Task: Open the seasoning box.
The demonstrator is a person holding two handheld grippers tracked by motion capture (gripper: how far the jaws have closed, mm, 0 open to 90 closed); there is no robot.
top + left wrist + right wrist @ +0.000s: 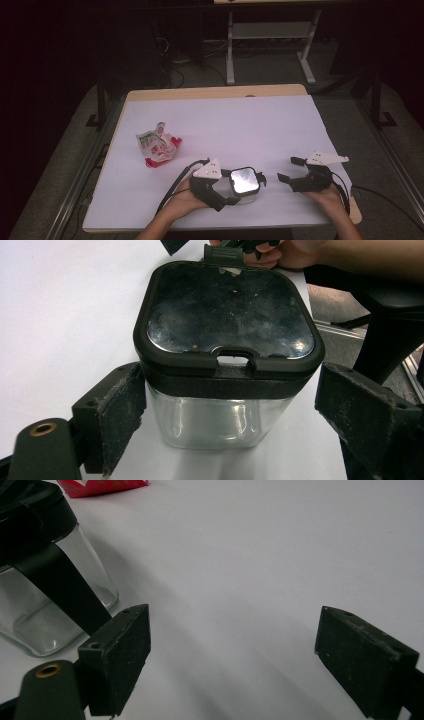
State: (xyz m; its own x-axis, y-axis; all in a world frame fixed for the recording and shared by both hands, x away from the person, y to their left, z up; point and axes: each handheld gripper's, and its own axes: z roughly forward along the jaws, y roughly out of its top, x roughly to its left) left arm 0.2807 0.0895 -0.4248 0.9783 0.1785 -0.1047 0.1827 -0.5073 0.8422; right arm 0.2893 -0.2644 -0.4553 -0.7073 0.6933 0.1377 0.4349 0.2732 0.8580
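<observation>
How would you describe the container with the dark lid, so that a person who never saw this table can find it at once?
Look at the near edge of the white table, between the two hand-held grippers. There stands the container, a small clear square jar with rounded corners, between the open jaws of the left gripper. Its black lid with a shiny top panel sets it apart from the crumpled red-and-white packet farther left.

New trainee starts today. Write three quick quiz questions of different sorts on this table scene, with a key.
1. True or false: the lid is on the clear container.
2. What stands between the jaws of the left gripper? A) the container B) the red and white packet C) nothing
3. Are the jaws of the right gripper open or shut?

Key: 1 true; 2 A, with a gap showing at each side; 3 open, with bare table between them.
</observation>
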